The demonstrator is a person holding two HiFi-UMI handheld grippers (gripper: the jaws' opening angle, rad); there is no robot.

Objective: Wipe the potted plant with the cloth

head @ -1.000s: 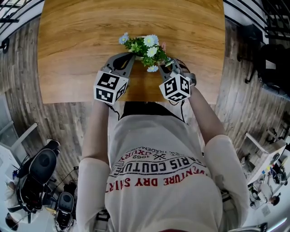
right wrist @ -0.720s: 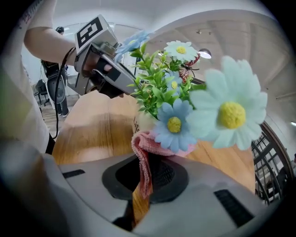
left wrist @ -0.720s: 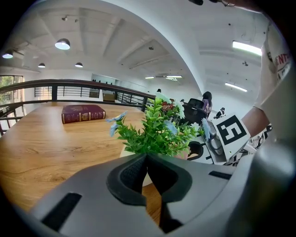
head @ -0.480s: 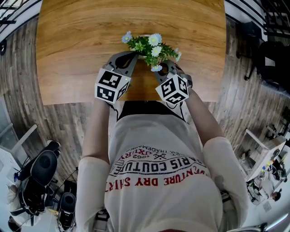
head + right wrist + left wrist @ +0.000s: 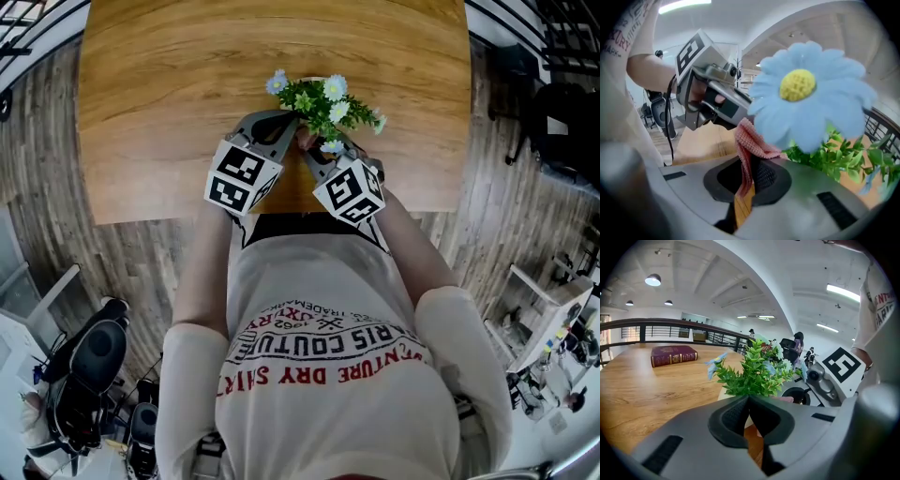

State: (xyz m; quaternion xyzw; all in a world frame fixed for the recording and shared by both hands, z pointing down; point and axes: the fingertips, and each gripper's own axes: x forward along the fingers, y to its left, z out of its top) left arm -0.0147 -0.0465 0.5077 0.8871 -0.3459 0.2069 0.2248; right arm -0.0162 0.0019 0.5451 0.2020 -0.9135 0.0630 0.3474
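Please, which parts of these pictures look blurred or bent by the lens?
Right gripper view: the blue flower looms close and soft, the cloth is sharp. Left gripper view: the plant is sharp, the railing curves. Head view: the table edges bow.

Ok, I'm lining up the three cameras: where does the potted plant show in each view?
Head view: potted plant at upper centre.
Left gripper view: potted plant at centre, right of the red book.
Right gripper view: potted plant at right, its blue flower huge up close.
Shared landmark: the wooden table.
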